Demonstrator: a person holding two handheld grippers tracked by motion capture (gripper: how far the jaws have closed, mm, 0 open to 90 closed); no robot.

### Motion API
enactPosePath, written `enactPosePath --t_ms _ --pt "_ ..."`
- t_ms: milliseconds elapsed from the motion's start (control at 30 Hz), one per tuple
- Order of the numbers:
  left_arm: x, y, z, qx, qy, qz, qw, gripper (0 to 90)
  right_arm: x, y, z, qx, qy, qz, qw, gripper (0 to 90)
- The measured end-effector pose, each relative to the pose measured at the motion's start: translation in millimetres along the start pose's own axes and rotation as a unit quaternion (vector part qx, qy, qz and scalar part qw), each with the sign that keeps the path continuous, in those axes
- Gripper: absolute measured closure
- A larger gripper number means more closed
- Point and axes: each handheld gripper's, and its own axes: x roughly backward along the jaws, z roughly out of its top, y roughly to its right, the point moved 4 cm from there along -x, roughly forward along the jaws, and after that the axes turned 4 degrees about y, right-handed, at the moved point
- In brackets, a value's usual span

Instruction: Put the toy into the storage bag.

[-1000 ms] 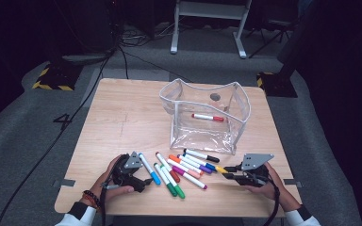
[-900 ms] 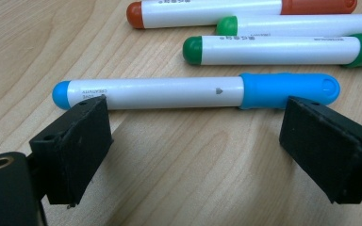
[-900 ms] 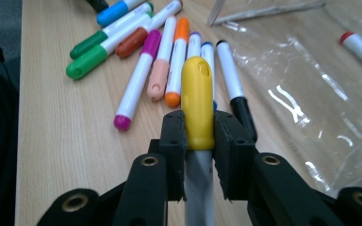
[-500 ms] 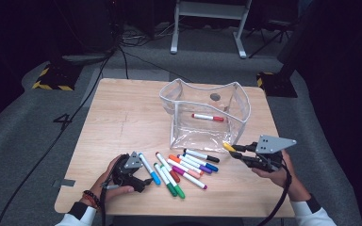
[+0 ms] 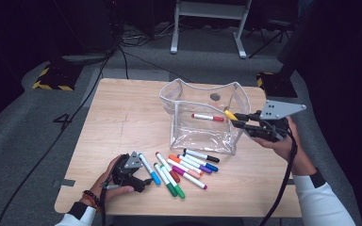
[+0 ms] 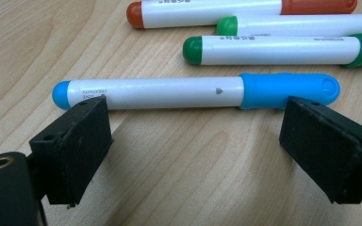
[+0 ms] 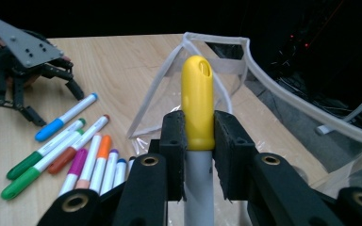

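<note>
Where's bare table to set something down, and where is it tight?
Free: the table's whole left half beyond the clear pouch, and the front right corner. Tight: the marker cluster between the pouch and front edge, left gripper alongside; right gripper holds a yellow marker at the pouch rim.

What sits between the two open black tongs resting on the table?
Bare wood. In the left gripper view, the left tongs stand open over the table; the blue marker lies just beyond their tips.

Yellow marker point(image 7: 197, 101) in tool point(image 7: 198, 141) — above pouch point(image 7: 226, 66)
</note>
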Motion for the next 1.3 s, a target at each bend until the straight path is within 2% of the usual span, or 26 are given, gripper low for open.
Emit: enactPosePath --t_ms 167,367,400,567,800,900,1067,1300 --pt "0.0 0.0 0.0 0.0 0.0 0.0 1.0 10.1 -9.5 18.7 15.6 0.0 -0.001 -0.014 0.9999 74.8" --pt "0.0 0.0 0.0 0.0 0.0 0.0 1.0 10.1 -31.4 40.9 24.2 -0.003 -0.019 -0.022 0.9996 74.8" --pt "0.0 0.0 0.0 0.0 0.0 0.0 1.0 10.1 -36.3 44.8 25.1 -0.013 -0.018 -0.018 0.9996 74.8" --pt "0.0 0.0 0.0 0.0 0.0 0.0 1.0 10.1 -56.3 53.0 24.6 0.0 -0.06 -0.025 0.9979 74.8" --pt "0.0 0.0 0.0 0.0 0.0 0.0 1.0 10.1 -74.2 69.9 18.7 -0.024 -0.077 -0.023 0.9965 74.8" --pt "0.0 0.0 0.0 0.0 0.0 0.0 1.0 10.1 -82.8 74.3 10.9 -0.029 -0.094 -0.025 0.9949 74.8" --pt "0.0 0.0 0.0 0.0 0.0 0.0 1.0 10.1 -95.3 78.7 -1.1 -0.04 -0.135 -0.019 0.9898 74.8" --pt "0.0 0.0 0.0 0.0 0.0 0.0 1.0 10.1 -108.7 75.0 -13.6 -0.052 -0.205 0.004 0.9774 74.7"
